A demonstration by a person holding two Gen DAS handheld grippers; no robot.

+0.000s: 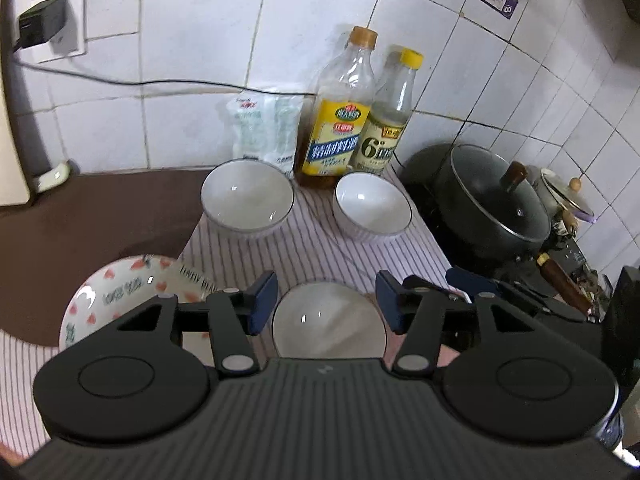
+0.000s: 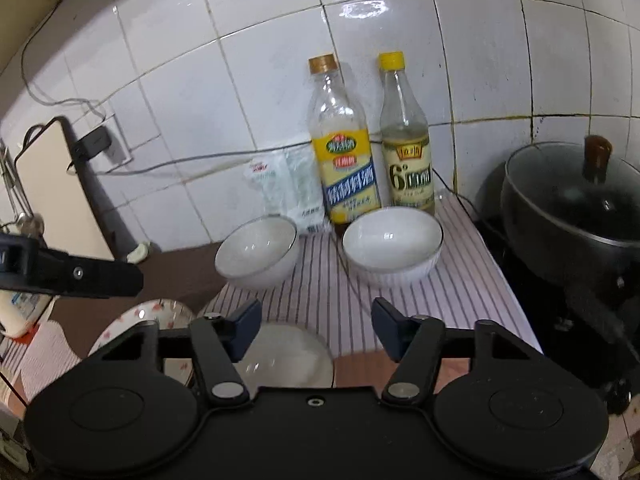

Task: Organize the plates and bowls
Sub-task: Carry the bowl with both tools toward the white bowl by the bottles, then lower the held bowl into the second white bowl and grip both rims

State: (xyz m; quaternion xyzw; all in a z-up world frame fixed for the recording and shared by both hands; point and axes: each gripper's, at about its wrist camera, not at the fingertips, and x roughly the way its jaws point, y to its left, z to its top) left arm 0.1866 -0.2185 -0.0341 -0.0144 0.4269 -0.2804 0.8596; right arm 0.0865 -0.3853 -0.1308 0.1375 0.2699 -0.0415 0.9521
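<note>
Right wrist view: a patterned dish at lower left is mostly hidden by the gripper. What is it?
Observer: The left wrist view shows the patterned dish almost whole: white, with pink hearts and lettering.
Operator: Anything behind the black pot?
Observer: Yes, a smaller pot with a glass lid stands just beyond the black pot, toward the wall.
Operator: Is the left gripper holding something?
Observer: No. The left gripper is open, with a plain white bowl below it, untouched.
</note>
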